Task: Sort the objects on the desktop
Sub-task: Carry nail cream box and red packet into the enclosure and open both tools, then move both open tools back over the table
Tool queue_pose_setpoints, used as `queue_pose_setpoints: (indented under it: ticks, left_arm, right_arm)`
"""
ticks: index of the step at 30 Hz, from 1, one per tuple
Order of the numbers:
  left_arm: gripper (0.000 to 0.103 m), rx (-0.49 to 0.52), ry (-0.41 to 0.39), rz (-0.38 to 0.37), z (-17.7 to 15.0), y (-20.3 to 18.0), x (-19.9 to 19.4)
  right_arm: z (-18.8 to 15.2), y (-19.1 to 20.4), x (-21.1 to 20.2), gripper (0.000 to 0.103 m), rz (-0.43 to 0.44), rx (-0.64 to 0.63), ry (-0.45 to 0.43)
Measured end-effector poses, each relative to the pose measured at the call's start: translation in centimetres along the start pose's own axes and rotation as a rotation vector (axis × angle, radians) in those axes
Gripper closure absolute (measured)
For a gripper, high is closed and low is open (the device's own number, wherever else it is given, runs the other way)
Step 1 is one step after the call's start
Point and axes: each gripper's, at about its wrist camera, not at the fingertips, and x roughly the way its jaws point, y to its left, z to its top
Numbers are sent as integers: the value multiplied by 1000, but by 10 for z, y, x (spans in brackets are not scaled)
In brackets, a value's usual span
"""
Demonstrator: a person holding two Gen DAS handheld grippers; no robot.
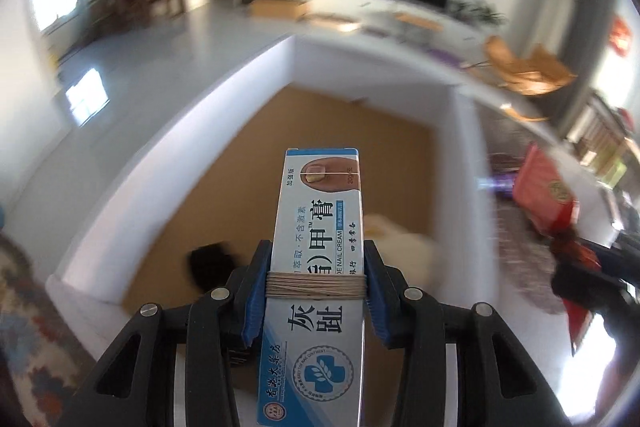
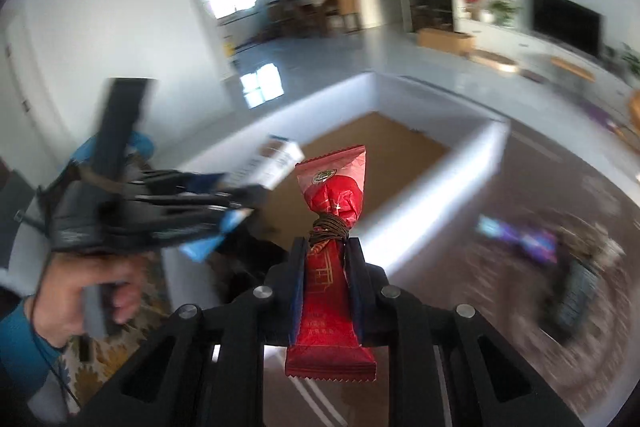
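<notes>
My left gripper [image 1: 316, 267] is shut on a white and blue nail cream box [image 1: 320, 211] and holds it above the open white box [image 1: 168, 163] with a brown cardboard floor. My right gripper [image 2: 326, 255] is shut on a red snack packet [image 2: 334, 195] and holds it over the near side of the same white box [image 2: 436, 183]. The left gripper with its cream box [image 2: 276, 163] shows at the left of the right wrist view. The red packet [image 1: 544, 191] shows at the right of the left wrist view.
Inside the white box lie a black object [image 1: 212, 263] and a pale cream object [image 1: 404, 247]. On the patterned cloth to the right lie a purple packet [image 2: 520, 235] and a dark remote-like object [image 2: 572, 299]. A TV unit stands beyond.
</notes>
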Motion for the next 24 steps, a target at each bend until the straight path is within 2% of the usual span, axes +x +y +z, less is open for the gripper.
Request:
queue_pose_setpoints:
  ticks: [2, 5, 6, 7, 9, 11, 13, 16, 18, 20, 22, 24]
  left_arm:
    - [59, -40, 38, 23, -1, 20, 18]
    - [57, -82, 84, 49, -4, 31, 33]
    - [52, -92, 87, 46, -7, 31, 35]
    - [40, -95, 82, 41, -9, 30, 35]
    - [31, -76, 50, 47, -17, 21, 30]
    - [31, -29, 18, 61, -22, 9, 23]
    - [31, 2, -11, 60, -26, -1, 14]
    - [31, 57, -83, 2, -33, -34, -15]
    - [31, 104, -127, -72, -39, -66, -35]
    - [24, 154, -150, -146, -45, -102, -49]
    - [5, 222, -165, -212, -56, -141, -59]
    - [1, 294, -150, -255, -71, -182, -55]
  right_arm:
    - [8, 14, 32, 83, 25, -29, 33]
    - [9, 22, 75, 79, 81, -32, 96]
    - [8, 20, 85, 67, 85, -23, 114]
    - [7, 16, 89, 50, 72, -2, 113]
    - [2, 5, 80, 38, 67, 51, 74]
    - [-5, -6, 64, 33, 90, 86, 33]
    - [-19, -22, 40, 27, 63, 98, -10]
    - [-51, -57, 0, 20, -26, 105, -72]
    - [-90, -93, -26, 13, -144, 128, -89]
    - [-121, -122, -43, 13, -244, 163, -73]
    - [-162, -157, -56, 13, -363, 210, -17]
    - [-196, -186, -65, 13, -471, 252, 47]
